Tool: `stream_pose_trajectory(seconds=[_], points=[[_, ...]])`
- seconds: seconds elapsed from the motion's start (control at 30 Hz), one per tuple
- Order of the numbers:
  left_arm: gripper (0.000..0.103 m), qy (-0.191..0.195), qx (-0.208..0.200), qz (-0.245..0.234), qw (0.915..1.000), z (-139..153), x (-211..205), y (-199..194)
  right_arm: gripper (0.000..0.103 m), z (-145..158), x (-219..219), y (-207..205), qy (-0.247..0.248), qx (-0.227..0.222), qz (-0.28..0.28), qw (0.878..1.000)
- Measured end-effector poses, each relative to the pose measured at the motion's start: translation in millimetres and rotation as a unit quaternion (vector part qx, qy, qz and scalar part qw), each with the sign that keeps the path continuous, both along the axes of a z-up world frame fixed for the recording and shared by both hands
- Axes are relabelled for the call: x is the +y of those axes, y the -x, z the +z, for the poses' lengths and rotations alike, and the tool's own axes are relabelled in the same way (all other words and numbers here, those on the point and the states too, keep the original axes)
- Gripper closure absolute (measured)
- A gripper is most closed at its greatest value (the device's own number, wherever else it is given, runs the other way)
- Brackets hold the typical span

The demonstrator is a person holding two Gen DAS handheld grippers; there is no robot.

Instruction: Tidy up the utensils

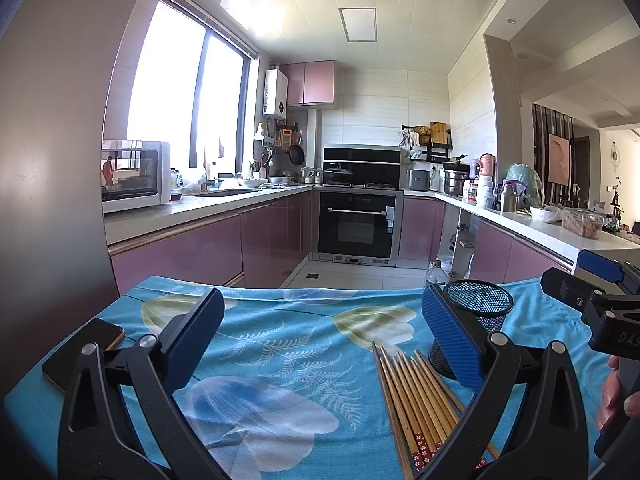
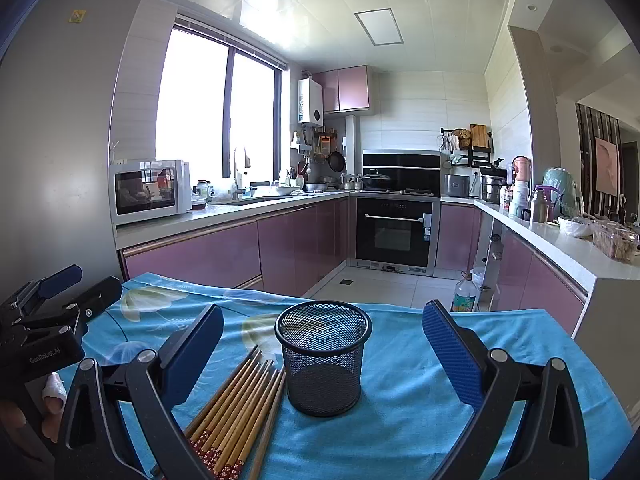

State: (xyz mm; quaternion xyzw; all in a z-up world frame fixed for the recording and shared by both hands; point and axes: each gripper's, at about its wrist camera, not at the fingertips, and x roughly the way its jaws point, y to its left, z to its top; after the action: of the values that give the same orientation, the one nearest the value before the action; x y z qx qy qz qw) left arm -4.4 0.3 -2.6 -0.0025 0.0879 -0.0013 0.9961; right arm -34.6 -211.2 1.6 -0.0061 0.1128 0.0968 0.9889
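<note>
Several wooden chopsticks [image 1: 416,400] with red patterned ends lie in a loose bundle on the blue floral tablecloth [image 1: 280,344]. They also show in the right wrist view as chopsticks [image 2: 236,412], just left of a black mesh holder [image 2: 323,356] that stands upright and looks empty. My left gripper [image 1: 323,340] is open above the cloth, the chopsticks near its right finger and the mesh holder [image 1: 480,308] partly behind that finger. My right gripper [image 2: 323,354] is open, its fingers on either side of the holder, not touching it. Each gripper sees the other at its frame edge.
A dark phone [image 1: 80,352] lies at the table's left edge. Beyond the table are pink kitchen cabinets [image 2: 224,252], an oven [image 2: 394,232], a microwave [image 2: 150,192], and a cluttered counter [image 2: 560,236] on the right. A person's hand [image 1: 616,396] holds the right gripper's handle.
</note>
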Motion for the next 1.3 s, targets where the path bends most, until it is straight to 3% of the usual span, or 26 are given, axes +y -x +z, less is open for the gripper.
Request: stream_pose_trajectory(seconds=[1.3], points=[[0.006, 0.003, 0.008, -0.004, 1.0, 4.6, -1.7, 4.5, 0.007, 1.1, 3.3, -1.3, 0.002, 0.004, 0.006, 1.0]])
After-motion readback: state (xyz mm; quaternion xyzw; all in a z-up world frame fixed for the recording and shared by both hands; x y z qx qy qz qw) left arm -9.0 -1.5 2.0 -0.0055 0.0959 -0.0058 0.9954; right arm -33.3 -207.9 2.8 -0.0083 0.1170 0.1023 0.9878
